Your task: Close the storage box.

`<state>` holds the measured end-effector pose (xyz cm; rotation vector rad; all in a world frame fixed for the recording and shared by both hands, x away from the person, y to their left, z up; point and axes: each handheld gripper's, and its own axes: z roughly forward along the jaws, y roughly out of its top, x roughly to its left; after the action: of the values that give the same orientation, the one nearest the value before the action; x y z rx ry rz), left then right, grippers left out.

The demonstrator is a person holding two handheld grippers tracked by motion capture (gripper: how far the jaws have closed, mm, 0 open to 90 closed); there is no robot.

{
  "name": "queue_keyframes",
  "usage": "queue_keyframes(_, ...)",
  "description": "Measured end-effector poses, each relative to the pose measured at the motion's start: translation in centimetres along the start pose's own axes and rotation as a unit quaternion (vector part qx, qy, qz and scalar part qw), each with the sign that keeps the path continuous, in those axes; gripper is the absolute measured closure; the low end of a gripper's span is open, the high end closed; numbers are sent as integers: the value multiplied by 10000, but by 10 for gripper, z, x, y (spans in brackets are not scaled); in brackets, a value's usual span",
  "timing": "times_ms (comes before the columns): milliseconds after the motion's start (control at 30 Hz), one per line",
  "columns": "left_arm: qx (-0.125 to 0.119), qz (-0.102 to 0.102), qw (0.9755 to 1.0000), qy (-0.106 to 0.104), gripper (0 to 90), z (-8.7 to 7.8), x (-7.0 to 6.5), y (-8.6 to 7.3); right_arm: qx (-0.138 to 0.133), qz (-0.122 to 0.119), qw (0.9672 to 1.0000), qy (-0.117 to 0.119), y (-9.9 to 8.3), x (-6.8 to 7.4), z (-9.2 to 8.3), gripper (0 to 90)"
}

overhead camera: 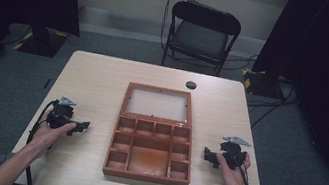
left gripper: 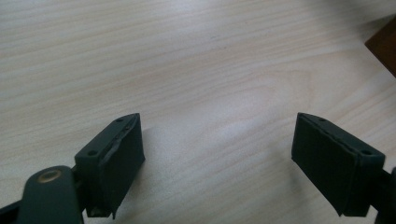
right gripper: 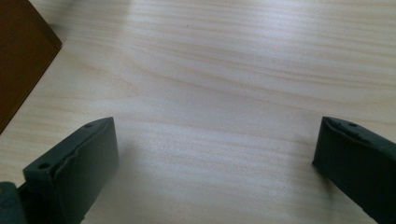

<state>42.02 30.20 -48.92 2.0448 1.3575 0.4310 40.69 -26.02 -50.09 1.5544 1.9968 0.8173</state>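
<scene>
An open brown wooden box [overhead camera: 151, 146] lies in the middle of the table, its tray split into several empty compartments and its lid [overhead camera: 157, 103] with a pale panel folded back flat. My left gripper [overhead camera: 79, 127] rests on the table to the left of the box, open, with nothing between its jaws [left gripper: 217, 154]. My right gripper [overhead camera: 208, 156] rests to the right of the box, also open and empty [right gripper: 215, 163]. A corner of the box [left gripper: 384, 44] shows in the left gripper view, and its side [right gripper: 21, 51] in the right gripper view.
The light wooden table [overhead camera: 99, 76] has a small black round cap [overhead camera: 191, 85] near its far edge. A black folding chair [overhead camera: 203, 33] stands behind the table. Cables run across the grey floor at the right.
</scene>
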Motion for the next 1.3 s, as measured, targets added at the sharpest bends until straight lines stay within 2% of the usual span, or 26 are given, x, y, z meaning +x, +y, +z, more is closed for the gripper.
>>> queue_keyframes(100,-110,-83,9999,-71,180,-1,-2,1,22,-36,10000,16,0,0,0,0)
queue_keyframes(133,-147,-55,9998,-77,180,-3,-2,3,36,-18,10000,47,1,0,-1,31)
queue_keyframes(167,-200,-74,9997,-102,180,-3,-3,4,23,15,10000,22,3,-1,-3,145)
queue_keyframes(200,-254,-76,9996,-105,180,-4,-4,5,-6,63,10000,30,4,-2,-4,212)
queue_keyframes(233,-266,-29,9996,-130,180,-6,-4,6,-19,92,9999,43,6,-3,-6,214)
queue_keyframes(267,-287,-12,9995,-112,180,-7,-6,8,-40,95,9999,36,8,-3,-8,119)
queue_keyframes(300,-352,2,9993,-121,180,-7,-7,10,-94,142,9998,77,9,-4,-10,96)
queue_keyframes(333,-396,28,9991,-129,180,-8,-9,11,-123,187,9997,138,10,-5,-12,154)
queue_keyframes(367,-406,0,9991,-96,182,-8,-11,14,-81,182,9997,159,15,-5,-14,157)
queue_keyframes(433,-402,-97,9988,-243,182,-8,-19,20,-59,221,9994,258,18,-6,-15,120)
queue_keyframes(467,-361,-14,9989,-301,181,-7,-24,24,-90,268,9988,411,22,-7,-17,153)
queue_keyframes(500,-376,182,9987,-306,180,-7,-28,28,-162,316,9983,463,26,-8,-18,170)
queue_keyframes(533,-457,240,9982,-308,180,-7,-32,30,-184,346,9982,448,31,-8,-19,134)
queue_keyframes(600,-518,302,9975,-386,182,-6,-36,34,-259,307,9982,455,37,-6,-20,153)
queue_keyframes(667,-397,426,9972,-463,182,-7,-37,38,-340,174,9981,489,42,-3,-21,150)
queue_keyframes(733,-500,361,9969,-486,180,-8,-38,45,-391,121,9975,580,47,-1,-21,144)
queue_keyframes(767,-591,342,9965,-474,183,-8,-39,48,-425,67,9971,635,54,2,-18,146)
queue_keyframes(800,-553,414,9965,-475,182,-5,-41,57,-425,62,9969,667,57,4,-16,146)
queue_keyframes(833,-553,414,9965,-475,188,-5,-41,57,-425,62,9969,667,57,4,-16,146)
queue_keyframes(933,-584,512,9962,-385,190,-1,-44,73,-444,-6,9960,776,70,9,-11,148)
queue_keyframes(1000,-694,376,9955,-525,189,3,-48,86,-595,-13,9939,930,86,15,-8,145)
queue_keyframes(1067,-700,371,9954,-539,186,5,-50,90,-689,-54,9926,1003,97,19,-5,146)
queue_keyframes(1100,-625,471,9956,-524,184,11,-54,96,-702,-62,9924,1011,100,21,-3,146)
queue_keyframes(1200,-586,395,9959,-560,183,19,-56,100,-668,-132,9907,1177,109,30,9,154)
queue_keyframes(1233,-523,176,9964,-647,180,26,-57,99,-607,-153,9903,1240,109,33,13,156)
queue_keyframes(1300,-464,119,9962,-734,177,28,-57,98,-541,-159,9904,1259,109,36,17,155)
